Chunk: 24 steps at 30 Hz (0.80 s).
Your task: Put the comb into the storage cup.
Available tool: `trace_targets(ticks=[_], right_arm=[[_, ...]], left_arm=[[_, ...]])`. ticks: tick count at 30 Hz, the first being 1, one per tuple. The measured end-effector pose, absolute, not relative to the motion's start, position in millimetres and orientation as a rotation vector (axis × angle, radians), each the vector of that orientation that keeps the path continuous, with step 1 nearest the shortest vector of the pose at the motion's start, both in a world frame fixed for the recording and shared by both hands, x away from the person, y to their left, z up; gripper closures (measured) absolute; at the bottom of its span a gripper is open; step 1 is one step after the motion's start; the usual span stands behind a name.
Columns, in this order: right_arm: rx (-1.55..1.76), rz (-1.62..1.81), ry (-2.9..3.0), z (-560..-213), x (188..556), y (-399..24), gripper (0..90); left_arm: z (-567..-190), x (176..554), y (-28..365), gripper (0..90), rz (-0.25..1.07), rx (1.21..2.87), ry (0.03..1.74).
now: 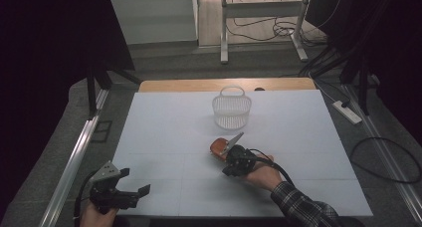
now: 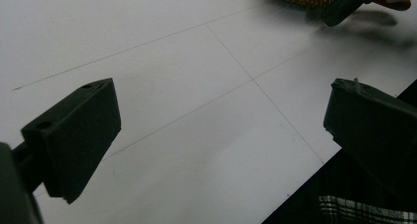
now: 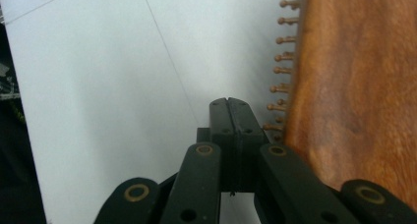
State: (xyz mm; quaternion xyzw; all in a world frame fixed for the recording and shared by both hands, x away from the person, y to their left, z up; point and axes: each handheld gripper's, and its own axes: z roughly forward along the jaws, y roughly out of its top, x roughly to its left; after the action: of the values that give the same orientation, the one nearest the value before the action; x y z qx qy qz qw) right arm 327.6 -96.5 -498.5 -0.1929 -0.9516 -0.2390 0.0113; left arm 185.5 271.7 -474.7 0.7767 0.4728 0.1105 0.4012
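A brown wooden hairbrush [image 1: 218,146] lies near the middle of the white table [image 1: 164,127]. In the right gripper view its wooden back [image 3: 354,86] is on the right, with a row of pins [image 3: 280,57] sticking out to the left. My right gripper [image 1: 226,156] is shut with nothing between its jaws; its tip [image 3: 229,115] rests right beside the brush's pin edge. My left gripper [image 1: 135,181] hangs open and empty over the table's front left corner, and its view shows bare tabletop between the jaws [image 2: 221,101]. A white mesh basket [image 1: 231,110] stands upright behind the brush.
Metal rails run along the table's left [image 1: 74,157] and right [image 1: 383,147] sides. On the floor at the right lie a power strip [image 1: 348,112] and cables. Desk legs [image 1: 224,28] stand behind the table. A plaid sleeve [image 1: 298,207] crosses the front right.
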Motion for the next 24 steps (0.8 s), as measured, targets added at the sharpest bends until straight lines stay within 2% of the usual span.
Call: trace_targets(ticks=[9, 17, 24], right_arm=[[-0.574, -0.691, -3.0, -505, 325, -87, 89.9], [-0.582, -0.764, -2.973, -493, 320, -93, 89.8], [-0.618, -0.836, -2.986, -477, 312, -105, 81.5]], left_arm=[[-475, 185, 272, 1.6, 0.279, 1.962, 1.194], [-475, 185, 272, 1.7, 0.279, 1.962, 1.195], [-475, 185, 272, 1.7, 0.28, 1.963, 1.195]])
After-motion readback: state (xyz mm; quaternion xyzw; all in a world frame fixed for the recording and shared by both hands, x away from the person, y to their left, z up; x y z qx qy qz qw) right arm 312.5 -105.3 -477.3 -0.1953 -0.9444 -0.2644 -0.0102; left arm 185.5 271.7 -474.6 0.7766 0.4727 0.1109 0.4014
